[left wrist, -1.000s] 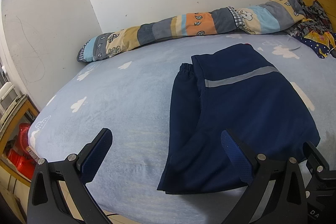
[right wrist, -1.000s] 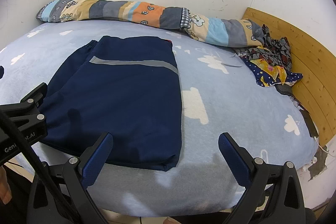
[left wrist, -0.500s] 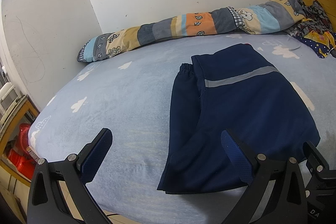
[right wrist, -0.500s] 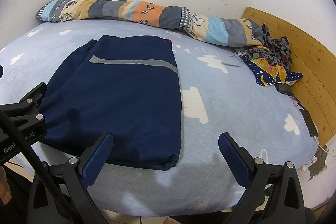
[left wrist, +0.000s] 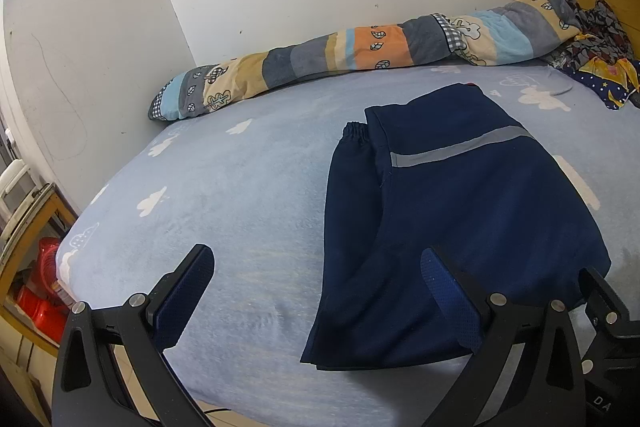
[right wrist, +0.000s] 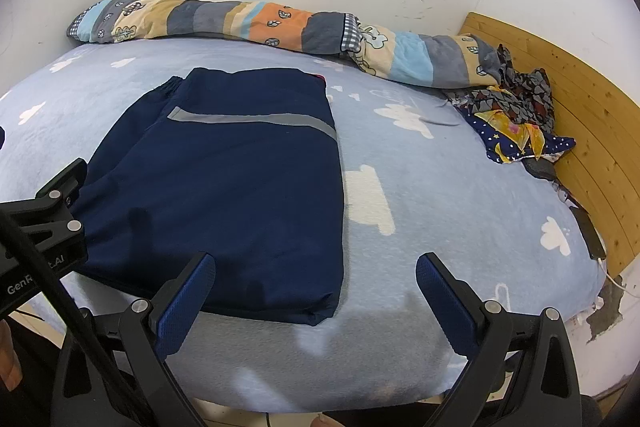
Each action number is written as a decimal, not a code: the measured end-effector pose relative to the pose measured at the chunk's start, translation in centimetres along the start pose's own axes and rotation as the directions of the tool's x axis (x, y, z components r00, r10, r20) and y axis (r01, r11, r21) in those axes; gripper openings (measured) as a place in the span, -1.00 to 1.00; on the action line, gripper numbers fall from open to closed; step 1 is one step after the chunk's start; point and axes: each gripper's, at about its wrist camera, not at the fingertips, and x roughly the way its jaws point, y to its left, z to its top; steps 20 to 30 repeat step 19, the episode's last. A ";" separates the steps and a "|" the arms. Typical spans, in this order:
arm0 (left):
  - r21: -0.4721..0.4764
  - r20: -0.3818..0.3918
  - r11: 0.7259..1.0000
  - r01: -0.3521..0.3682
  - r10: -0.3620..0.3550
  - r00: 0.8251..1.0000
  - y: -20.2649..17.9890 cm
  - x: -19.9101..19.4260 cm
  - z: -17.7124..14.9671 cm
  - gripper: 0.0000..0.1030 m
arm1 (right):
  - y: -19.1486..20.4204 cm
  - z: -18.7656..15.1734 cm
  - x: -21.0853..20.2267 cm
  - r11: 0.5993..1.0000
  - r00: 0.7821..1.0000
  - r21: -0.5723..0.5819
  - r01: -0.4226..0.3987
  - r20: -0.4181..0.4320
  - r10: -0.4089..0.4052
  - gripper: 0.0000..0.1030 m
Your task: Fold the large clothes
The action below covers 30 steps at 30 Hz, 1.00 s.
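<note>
A navy garment (left wrist: pixel 460 211) (right wrist: pixel 232 179) with a grey reflective stripe lies folded flat on the light blue bed (left wrist: pixel 240 195) (right wrist: pixel 460 195). An elastic cuff shows at its far left corner. My left gripper (left wrist: pixel 316 279) hangs open over the bed's near edge, its right pad above the garment's near left corner. My right gripper (right wrist: pixel 316 283) is open too, held above the garment's near right corner. Neither holds anything. Part of the left gripper's frame appears at the left of the right wrist view.
A long striped bolster (left wrist: pixel 360 55) (right wrist: pixel 280 27) lies along the far wall. A heap of patterned clothes (right wrist: pixel 516 115) sits by the wooden headboard (right wrist: pixel 580 131) at the right. A wooden shelf with red items (left wrist: pixel 36 291) stands left of the bed.
</note>
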 end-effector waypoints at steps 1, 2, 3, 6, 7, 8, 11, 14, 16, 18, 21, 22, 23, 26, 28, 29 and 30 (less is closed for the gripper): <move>0.000 0.000 1.000 0.002 -0.002 1.000 0.0 0.0 0.0 0.99 | 0.0 0.0 0.0 1.000 1.000 0.001 0.001 -0.001 -0.001 0.98; 0.000 0.000 1.000 0.004 -0.004 1.000 0.0 0.0 0.0 0.99 | 0.0 0.0 0.0 1.000 1.000 0.000 0.001 0.000 -0.001 0.98; 0.000 0.000 1.000 0.002 -0.002 1.000 0.0 0.0 0.0 0.99 | -0.1 0.0 0.0 1.000 1.000 -0.001 -0.001 0.000 0.001 0.98; -0.001 0.000 1.000 0.000 0.000 1.000 0.1 0.0 0.0 0.99 | -0.1 0.0 0.0 1.000 1.000 0.000 0.002 0.001 -0.002 0.98; -0.001 0.000 1.000 0.001 -0.001 1.000 0.1 0.0 0.0 0.99 | -0.1 0.0 -0.1 1.000 1.000 0.001 0.002 0.001 -0.002 0.98; -0.002 0.001 1.000 -0.001 0.001 1.000 0.1 0.0 0.0 0.99 | -0.1 0.0 -0.1 1.000 1.000 0.001 0.002 0.000 -0.002 0.98; -0.003 0.001 1.000 -0.002 0.002 1.000 0.1 -0.1 0.1 0.99 | -0.2 0.1 -0.1 1.000 1.000 0.003 0.003 0.000 -0.003 0.98; -0.005 -0.004 1.000 0.005 -0.005 1.000 0.2 -0.1 0.1 0.99 | -0.2 0.1 -0.1 1.000 1.000 0.003 0.006 0.001 -0.006 0.98; -0.027 -0.015 0.999 0.021 -0.022 1.000 0.7 -0.1 0.2 0.99 | -0.3 0.1 -0.1 1.000 1.000 0.004 0.007 0.002 -0.007 0.98; -0.039 -0.023 0.999 0.036 -0.037 0.999 1.0 -0.1 0.3 0.99 | -0.3 0.3 -0.2 1.000 1.000 0.008 0.009 0.004 -0.009 0.98; -0.043 -0.032 0.998 0.049 -0.051 0.998 1.1 0.0 0.4 0.99 | -0.5 0.3 -0.3 1.000 1.000 0.011 0.010 0.006 -0.010 0.98; -0.043 -0.032 0.998 0.049 -0.051 0.998 1.1 0.0 0.4 0.99 | -0.5 0.3 -0.3 1.000 1.000 0.011 0.010 0.006 -0.010 0.98; -0.043 -0.032 0.998 0.049 -0.051 0.998 1.1 0.0 0.4 0.99 | -0.5 0.3 -0.3 1.000 1.000 0.011 0.010 0.006 -0.010 0.98; -0.043 -0.032 0.998 0.049 -0.051 0.998 1.1 0.0 0.4 0.99 | -0.5 0.3 -0.3 1.000 1.000 0.011 0.010 0.006 -0.010 0.98; -0.043 -0.032 0.998 0.049 -0.051 0.998 1.1 0.0 0.4 0.99 | -0.5 0.3 -0.3 1.000 1.000 0.011 0.010 0.006 -0.010 0.98; -0.043 -0.032 0.998 0.049 -0.051 0.998 1.1 0.0 0.4 0.99 | -0.5 0.3 -0.3 1.000 1.000 0.011 0.010 0.006 -0.010 0.98; -0.043 -0.032 0.998 0.049 -0.051 0.998 1.1 0.0 0.4 0.99 | -0.5 0.3 -0.3 1.000 1.000 0.011 0.010 0.006 -0.010 0.98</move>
